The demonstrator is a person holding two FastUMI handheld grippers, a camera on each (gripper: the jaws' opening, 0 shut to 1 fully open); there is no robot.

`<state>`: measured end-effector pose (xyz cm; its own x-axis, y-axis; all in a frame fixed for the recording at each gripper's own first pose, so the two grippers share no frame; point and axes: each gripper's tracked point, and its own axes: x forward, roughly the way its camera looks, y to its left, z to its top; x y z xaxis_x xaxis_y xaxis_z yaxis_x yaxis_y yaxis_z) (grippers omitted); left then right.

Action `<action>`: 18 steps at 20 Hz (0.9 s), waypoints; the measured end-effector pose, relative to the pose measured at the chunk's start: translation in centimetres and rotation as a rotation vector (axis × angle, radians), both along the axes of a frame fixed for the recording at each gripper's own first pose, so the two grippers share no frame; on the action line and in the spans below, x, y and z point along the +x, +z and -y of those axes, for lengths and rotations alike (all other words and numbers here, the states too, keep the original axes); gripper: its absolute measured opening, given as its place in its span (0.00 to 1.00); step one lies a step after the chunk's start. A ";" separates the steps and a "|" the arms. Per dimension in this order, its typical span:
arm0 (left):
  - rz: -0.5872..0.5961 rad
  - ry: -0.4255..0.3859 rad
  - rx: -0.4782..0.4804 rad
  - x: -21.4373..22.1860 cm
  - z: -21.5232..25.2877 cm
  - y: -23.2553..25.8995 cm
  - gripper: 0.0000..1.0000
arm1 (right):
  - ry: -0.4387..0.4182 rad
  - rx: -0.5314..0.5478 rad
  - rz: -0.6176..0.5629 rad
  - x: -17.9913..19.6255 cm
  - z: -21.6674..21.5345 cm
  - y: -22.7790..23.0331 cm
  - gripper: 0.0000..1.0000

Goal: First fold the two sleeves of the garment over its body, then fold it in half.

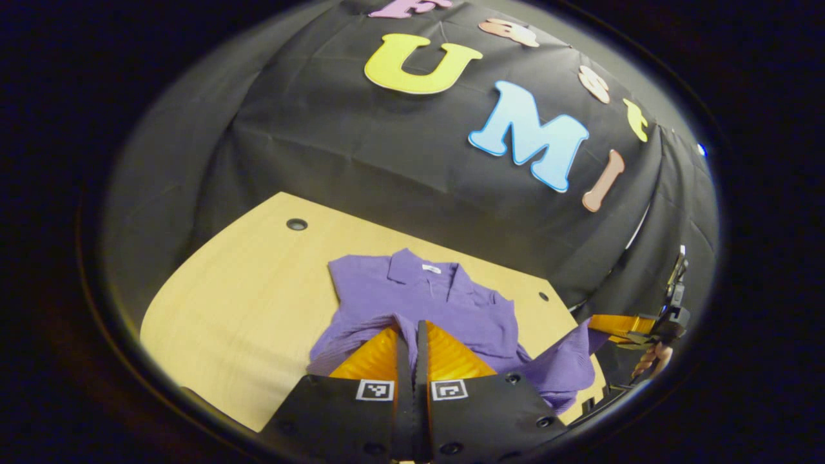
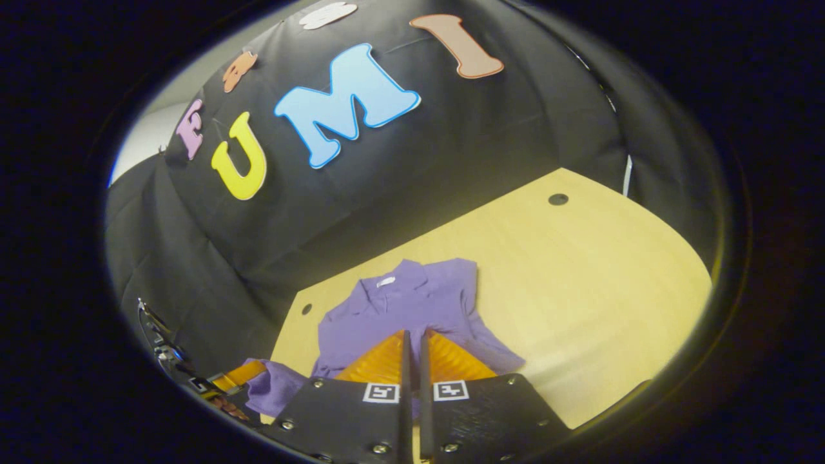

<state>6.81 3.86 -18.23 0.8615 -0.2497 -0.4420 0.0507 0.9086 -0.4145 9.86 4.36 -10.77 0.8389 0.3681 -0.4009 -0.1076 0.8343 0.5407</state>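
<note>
My left gripper (image 1: 412,332) is pinched narrow on a bunch of the purple polo shirt (image 1: 438,296), and my right gripper (image 2: 414,340) is pinched narrow on cloth at the opposite side. I hold both 2 bottom corners lifted because, as I judge it, the sleeves are already laid over the body and the halving fold comes next. The shirt lies collar (image 1: 416,267) away from me on the wooden table (image 1: 245,303), near its far edge, so carrying the hem toward the collar should close it.
</note>
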 end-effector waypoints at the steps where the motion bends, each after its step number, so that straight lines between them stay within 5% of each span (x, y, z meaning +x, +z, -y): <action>1: 0.008 0.010 0.001 1.8 -0.2 0.3 0.07 | 0.008 -0.002 0.007 1.3 0.0 0.5 0.05; 9: 0.076 0.067 0.052 13.8 -0.1 2.1 0.06 | 0.029 -0.032 0.069 11.4 -0.1 2.6 0.05; 18: 0.083 0.068 0.229 24.1 0.8 -0.9 0.06 | 0.016 -0.063 0.077 21.5 -0.3 0.4 0.04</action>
<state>30.91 3.03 -19.16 0.9087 -0.0912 -0.4073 0.0114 0.9809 -0.1941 31.33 4.62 -10.40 0.8622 0.3580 -0.3585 -0.1608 0.8644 0.4764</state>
